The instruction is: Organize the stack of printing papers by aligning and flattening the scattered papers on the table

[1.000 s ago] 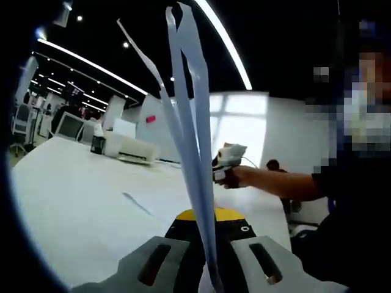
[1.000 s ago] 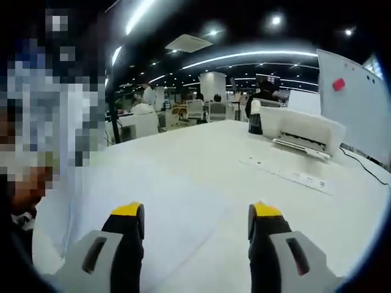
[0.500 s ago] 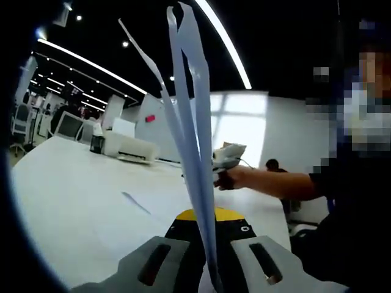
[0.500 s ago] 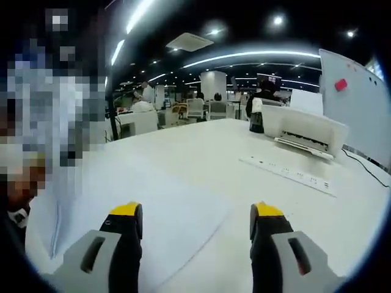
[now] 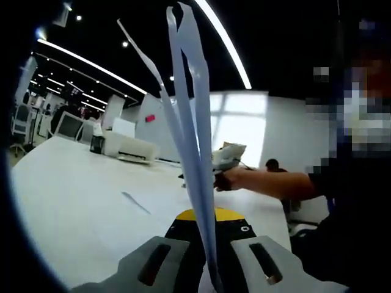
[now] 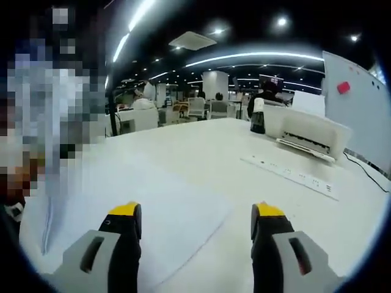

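Your left gripper (image 5: 204,223) is clamped on a sheaf of papers (image 5: 186,122), the yellow-tipped jaws pressed together with the sheets rising edge-on between them toward 12 o'clock. The sheets fan apart near the top, so they are not aligned, and one curls off toward 11 o'clock.

Your right gripper (image 6: 195,213) stands wide open with nothing between its jaws. It hovers over the table (image 6: 201,152), and in the left gripper view it shows at 3 o'clock of the sheaf (image 5: 227,157), held in your hand (image 5: 229,178).

Over the last second the sheaf has hardly stirred, while the right gripper has crept in from the right toward it. In the right gripper view the printer (image 6: 308,131) and power strip (image 6: 290,174) at 2 o'clock have slid slightly outward, which fits the camera moving and not the things. A flat sheet (image 6: 165,210) lies on the table just ahead of the open jaws; the pale upright strip (image 6: 52,201) at 9 o'clock may be the held sheaf's edge, though the blur there leaves it uncertain.

The stack looks far from tidy: the held sheets are still splayed and one sheet lies loose. The closing right gripper seems set either to steady the sheaf or to square its free edge.
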A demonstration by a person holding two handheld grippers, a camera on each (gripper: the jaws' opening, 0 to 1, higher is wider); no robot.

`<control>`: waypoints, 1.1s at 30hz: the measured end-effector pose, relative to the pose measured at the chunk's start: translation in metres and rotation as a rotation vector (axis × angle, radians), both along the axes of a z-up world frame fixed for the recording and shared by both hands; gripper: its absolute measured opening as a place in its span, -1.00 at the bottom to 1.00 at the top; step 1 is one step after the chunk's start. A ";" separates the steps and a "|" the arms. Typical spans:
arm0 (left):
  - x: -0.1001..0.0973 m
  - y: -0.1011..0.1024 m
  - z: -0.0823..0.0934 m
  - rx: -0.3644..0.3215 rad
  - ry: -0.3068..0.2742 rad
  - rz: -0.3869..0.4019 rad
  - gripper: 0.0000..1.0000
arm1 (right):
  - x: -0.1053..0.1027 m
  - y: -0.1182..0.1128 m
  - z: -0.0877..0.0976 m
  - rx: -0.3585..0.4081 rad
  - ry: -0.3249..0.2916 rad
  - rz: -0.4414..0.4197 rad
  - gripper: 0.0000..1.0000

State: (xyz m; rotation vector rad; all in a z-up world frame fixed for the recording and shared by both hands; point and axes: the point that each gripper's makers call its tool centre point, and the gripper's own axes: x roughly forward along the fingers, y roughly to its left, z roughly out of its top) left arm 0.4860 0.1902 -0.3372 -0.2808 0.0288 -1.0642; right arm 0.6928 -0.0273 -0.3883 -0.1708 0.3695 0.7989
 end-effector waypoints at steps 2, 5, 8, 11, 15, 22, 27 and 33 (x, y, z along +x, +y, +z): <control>0.000 0.000 0.000 0.000 0.001 0.000 -0.88 | 0.002 0.000 -0.002 0.004 0.005 0.001 0.36; 0.000 0.000 0.000 -0.001 0.000 -0.002 -0.88 | 0.005 0.005 -0.007 0.007 0.010 0.010 0.35; 0.000 0.001 0.000 -0.001 0.000 -0.002 -0.88 | 0.008 0.008 -0.013 -0.002 0.018 0.018 0.35; 0.000 0.001 0.000 -0.001 0.001 -0.003 -0.88 | 0.014 0.010 -0.020 -0.013 0.028 0.020 0.35; 0.001 0.001 0.000 -0.002 0.001 -0.004 -0.88 | 0.019 0.011 -0.024 -0.010 0.034 0.017 0.32; 0.001 0.002 0.000 -0.002 0.003 -0.007 -0.88 | 0.029 0.020 -0.032 -0.010 0.043 0.022 0.31; 0.002 0.003 0.000 -0.001 0.003 -0.008 -0.88 | 0.025 0.020 -0.038 -0.017 0.038 0.024 0.29; 0.002 0.002 -0.001 0.007 0.002 -0.010 -0.88 | 0.017 0.022 -0.037 0.027 0.002 0.023 0.25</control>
